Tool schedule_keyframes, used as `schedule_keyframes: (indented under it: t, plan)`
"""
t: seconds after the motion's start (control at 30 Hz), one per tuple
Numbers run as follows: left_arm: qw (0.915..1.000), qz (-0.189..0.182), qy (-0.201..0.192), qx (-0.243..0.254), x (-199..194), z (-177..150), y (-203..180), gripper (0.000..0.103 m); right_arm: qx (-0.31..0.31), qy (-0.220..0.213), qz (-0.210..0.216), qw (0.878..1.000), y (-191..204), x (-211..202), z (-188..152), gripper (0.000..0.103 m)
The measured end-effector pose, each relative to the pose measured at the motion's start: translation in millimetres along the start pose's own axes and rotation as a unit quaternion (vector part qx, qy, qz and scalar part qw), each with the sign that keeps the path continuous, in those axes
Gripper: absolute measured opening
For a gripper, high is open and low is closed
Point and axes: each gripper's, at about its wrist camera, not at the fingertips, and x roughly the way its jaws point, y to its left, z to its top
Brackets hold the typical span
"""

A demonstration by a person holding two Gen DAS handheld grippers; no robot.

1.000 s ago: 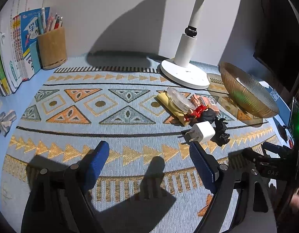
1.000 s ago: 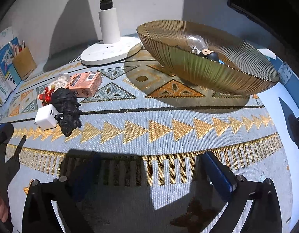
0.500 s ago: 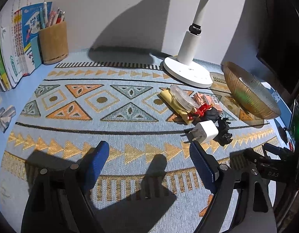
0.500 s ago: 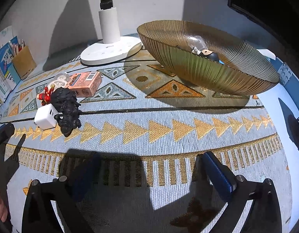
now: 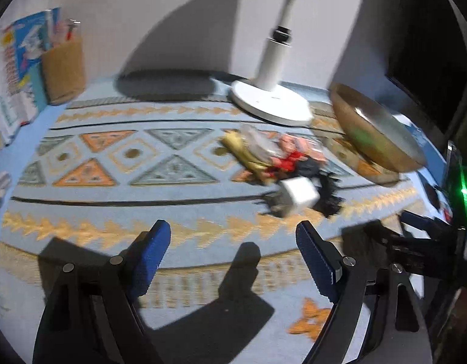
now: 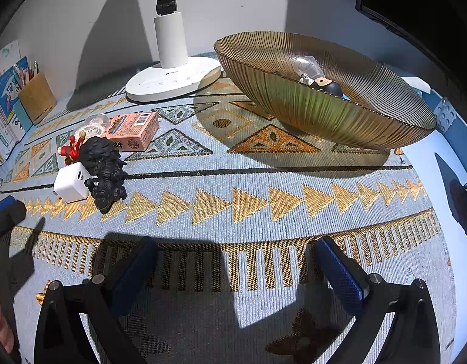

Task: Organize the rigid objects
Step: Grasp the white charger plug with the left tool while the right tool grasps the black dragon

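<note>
A small pile lies on the patterned mat: a white charger cube (image 6: 71,182) (image 5: 300,194), a black figurine (image 6: 104,166) (image 5: 327,194), a red toy (image 6: 70,148) (image 5: 286,162), a pink box (image 6: 132,130), a clear plastic piece (image 6: 92,123) and a yellow item (image 5: 244,151). The ribbed amber bowl (image 6: 324,115) (image 5: 376,139) holds a light bulb (image 6: 306,65) and a dark object (image 6: 326,85). My left gripper (image 5: 233,242) stands open over bare mat, short of the pile. My right gripper (image 6: 233,261) is open too, nothing between its blue pads.
A white lamp base (image 6: 173,79) (image 5: 271,103) stands behind the pile. A pen holder (image 5: 63,72) (image 6: 36,97) and books (image 5: 18,69) fill the back left corner. A dark monitor (image 6: 415,3) is at the back right. The left gripper's tip (image 6: 4,209) shows at the right wrist view's left edge.
The left wrist view has swung and is now blurred; the pile sits closer to the left gripper's right finger. The right wrist view is unchanged.
</note>
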Motion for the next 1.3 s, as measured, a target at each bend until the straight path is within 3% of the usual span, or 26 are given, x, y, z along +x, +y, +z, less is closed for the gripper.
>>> schedule_keyframes:
  t: [0.17,0.37,0.5,0.7,0.8,0.93,0.97,1.03,1.3]
  plan:
    - [0.9993,-0.023,0.023,0.019,12.6,9.9,-16.5,0.083,-0.001,0.000,0.000,1.000,0.0,0.0,0.1,0.103]
    - [0.9985,-0.040,0.037,0.007,17.5,15.0,-12.4,0.083,0.000,0.000,0.001,1.000,0.1,-0.1,0.2,0.103]
    - [0.9963,-0.047,0.068,0.026,29.7,20.2,-21.7,0.083,-0.018,0.043,0.014,0.999,1.6,-2.0,2.0,0.103]
    - [0.9961,-0.042,0.057,0.054,36.5,35.2,-36.0,0.083,-0.022,0.059,0.023,0.998,-0.1,-2.1,4.3,0.103]
    - [0.9951,-0.037,0.064,0.065,44.7,38.3,-39.5,0.074,-0.045,0.040,0.059,0.996,6.3,-11.7,7.8,0.103]
    - [0.9936,-0.040,0.078,0.070,56.8,41.1,-43.7,0.060,-0.110,0.008,0.035,0.993,24.4,-25.1,14.2,0.103]
    - [0.9936,-0.042,0.079,0.070,58.0,40.6,-43.8,0.052,-0.120,0.004,0.034,0.992,27.5,-26.8,16.0,0.103]
    - [0.9933,-0.042,0.080,0.072,60.2,38.5,-44.0,0.045,-0.130,0.006,0.049,0.990,33.9,-27.7,21.6,0.103]
    - [0.9946,-0.017,0.073,0.072,44.4,30.6,-21.1,0.045,-0.124,0.019,0.116,0.985,55.1,-6.9,32.1,0.103]
